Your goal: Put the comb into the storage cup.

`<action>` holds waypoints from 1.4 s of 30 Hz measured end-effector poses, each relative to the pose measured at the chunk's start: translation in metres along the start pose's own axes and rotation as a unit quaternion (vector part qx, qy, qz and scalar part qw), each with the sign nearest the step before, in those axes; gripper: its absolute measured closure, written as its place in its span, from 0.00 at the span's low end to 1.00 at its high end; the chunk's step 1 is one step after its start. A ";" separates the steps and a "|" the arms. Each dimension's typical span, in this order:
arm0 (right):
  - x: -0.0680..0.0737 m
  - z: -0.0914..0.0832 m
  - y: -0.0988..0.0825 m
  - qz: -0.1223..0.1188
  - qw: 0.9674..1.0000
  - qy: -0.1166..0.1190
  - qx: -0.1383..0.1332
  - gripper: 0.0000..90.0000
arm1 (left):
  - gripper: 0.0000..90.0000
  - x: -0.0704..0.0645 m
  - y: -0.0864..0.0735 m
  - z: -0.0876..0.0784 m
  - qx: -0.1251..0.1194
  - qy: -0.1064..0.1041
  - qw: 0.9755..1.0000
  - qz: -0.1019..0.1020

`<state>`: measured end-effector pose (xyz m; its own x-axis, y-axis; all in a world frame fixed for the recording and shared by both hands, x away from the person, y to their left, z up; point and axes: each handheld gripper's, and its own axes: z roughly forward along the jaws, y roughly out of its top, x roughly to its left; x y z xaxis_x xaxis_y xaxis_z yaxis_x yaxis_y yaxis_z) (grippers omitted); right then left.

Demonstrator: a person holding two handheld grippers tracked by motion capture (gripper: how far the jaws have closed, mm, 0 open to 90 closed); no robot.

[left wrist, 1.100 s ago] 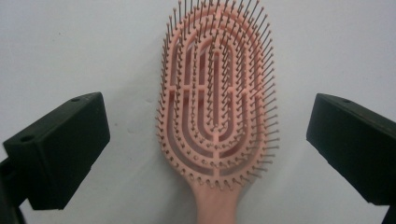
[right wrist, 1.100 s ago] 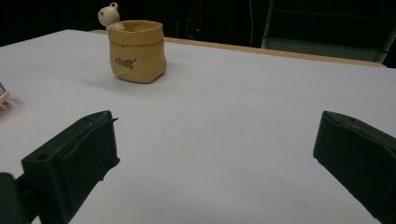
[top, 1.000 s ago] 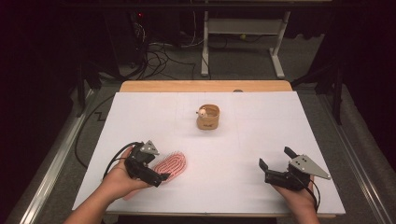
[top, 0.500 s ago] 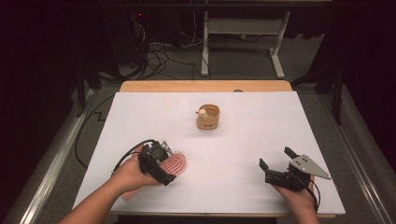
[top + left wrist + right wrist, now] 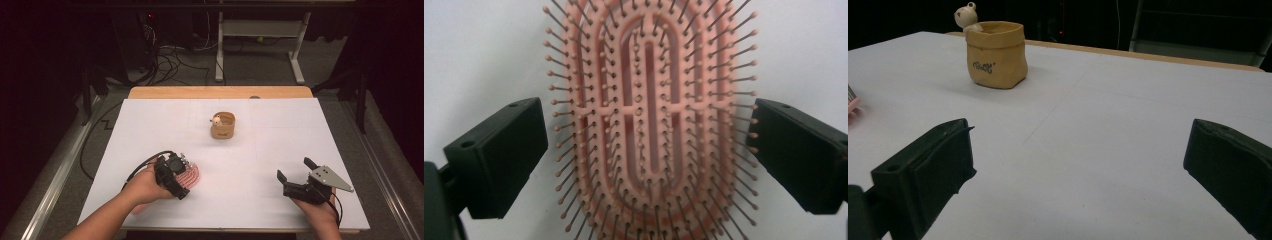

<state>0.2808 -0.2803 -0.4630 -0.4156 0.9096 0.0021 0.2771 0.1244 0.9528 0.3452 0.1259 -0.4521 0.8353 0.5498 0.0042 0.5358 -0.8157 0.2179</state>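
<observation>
1. Pink hairbrush (image 5: 644, 125) lies bristles-up on the white surface (image 5: 250, 150), near its front-left; the left hand-held gripper (image 5: 172, 175) hovers over it, jaws spread either side, likely lining up a grab across the width.
2. Centre back: tan pouch-shaped cup (image 5: 223, 126), well apart.
3. Right hand-held gripper (image 5: 295, 175) rests spread wide, holding nothing, seemingly waiting.

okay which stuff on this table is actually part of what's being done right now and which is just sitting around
In use:
pink hairbrush, bristles up, between the open jaws of the left gripper

Lying about:
tan sack-shaped pot with a small figure at its rim
right gripper, open over bare table
</observation>
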 end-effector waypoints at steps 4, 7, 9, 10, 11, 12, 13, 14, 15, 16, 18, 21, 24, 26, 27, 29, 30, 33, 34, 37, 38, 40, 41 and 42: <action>0.000 -0.001 0.000 0.000 1.000 0.000 -0.001 0.00 | 0.04 -0.001 0.002 0.001 0.003 0.000 1.000 -0.003; 0.000 0.000 0.000 0.000 1.000 0.001 -0.001 0.00 | 0.04 0.000 0.003 0.001 0.009 -0.002 1.000 -0.004; 0.001 0.000 0.000 -0.001 1.000 0.001 -0.001 0.00 | 0.03 0.001 0.003 0.002 0.010 -0.003 1.000 -0.005; 0.001 0.000 0.000 -0.001 1.000 0.002 -0.001 0.00 | 0.03 0.001 0.003 0.002 0.011 -0.004 1.000 -0.005; 0.001 0.000 0.000 -0.001 1.000 0.002 -0.001 0.00 | 0.03 0.002 0.003 0.002 0.012 -0.005 1.000 -0.007; 0.001 0.000 0.000 -0.001 1.000 0.002 -0.001 0.00 | 0.02 0.002 0.004 0.003 0.014 -0.008 1.000 -0.008; 0.000 0.000 0.000 0.000 1.000 0.001 0.000 0.00 | 0.02 0.003 0.003 0.003 0.011 -0.009 1.000 -0.009; 0.000 0.000 0.000 0.000 1.000 0.001 -0.001 0.00 | 0.02 0.003 0.004 0.003 0.014 -0.011 1.000 -0.008; 0.000 0.000 0.000 0.001 1.000 0.001 -0.001 0.00 | 0.02 0.004 0.004 0.004 0.013 -0.014 1.000 -0.009; 0.000 0.000 0.000 0.001 1.000 0.001 -0.001 0.00 | 0.01 0.004 0.004 0.004 0.013 -0.014 1.000 -0.009; 0.001 -0.001 0.000 -0.001 1.000 0.001 -0.001 0.00 | 0.00 0.005 0.004 0.005 0.015 -0.017 1.000 -0.012; 0.001 -0.001 0.000 -0.001 1.000 0.001 -0.001 0.00 | 0.00 0.007 0.004 0.006 0.016 -0.021 1.000 -0.011; 0.001 0.000 0.000 -0.001 1.000 0.002 0.001 0.00 | 0.00 0.008 0.004 0.006 0.018 -0.025 0.999 -0.011; 0.001 -0.001 0.000 -0.001 1.000 0.002 0.000 0.00 | 0.00 0.009 0.005 0.006 0.018 -0.029 0.999 -0.012; 0.001 -0.001 0.000 -0.002 1.000 0.002 0.000 0.00 | 0.00 0.009 0.005 0.006 0.020 -0.029 0.999 -0.012; 0.001 -0.001 0.000 0.000 1.000 0.002 0.000 0.00 | 0.00 0.009 0.005 0.006 0.020 -0.030 0.999 -0.013; 0.001 0.000 0.000 0.001 1.000 0.003 0.000 0.00 | 0.00 0.009 0.005 0.006 0.020 -0.030 0.999 -0.015; 0.002 0.001 -0.001 -0.001 1.000 0.004 0.003 0.00 | 0.00 0.010 0.006 0.007 0.022 -0.033 0.999 -0.019; 0.002 0.001 -0.001 -0.001 1.000 0.004 0.003 0.00 | 0.00 0.010 0.006 0.007 0.022 -0.033 0.999 -0.019; 0.002 0.002 -0.001 0.001 1.000 0.006 0.004 0.00 | 0.00 0.011 0.007 0.007 0.023 -0.036 0.999 -0.022; 0.003 0.002 -0.001 0.000 1.000 0.005 0.005 0.00 | 0.00 0.011 0.007 0.007 0.024 -0.035 0.999 -0.023; 0.003 0.001 -0.001 0.001 1.000 0.006 0.003 0.00 | 0.00 0.010 0.008 0.007 0.027 -0.034 0.999 -0.024; 0.002 0.001 -0.001 0.001 1.000 0.006 0.003 0.00 | 0.00 0.010 0.009 0.007 0.030 -0.034 0.999 -0.025; 0.002 0.001 -0.001 0.001 1.000 0.006 0.003 0.00 | 0.00 0.010 0.009 0.007 0.030 -0.034 0.999 -0.025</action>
<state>0.2808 -0.2779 -0.4644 -0.4256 0.9049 0.0070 0.2820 0.1253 0.9512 0.3594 0.1229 -0.4569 0.8127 0.5783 -0.0715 0.5817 -0.7981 0.1570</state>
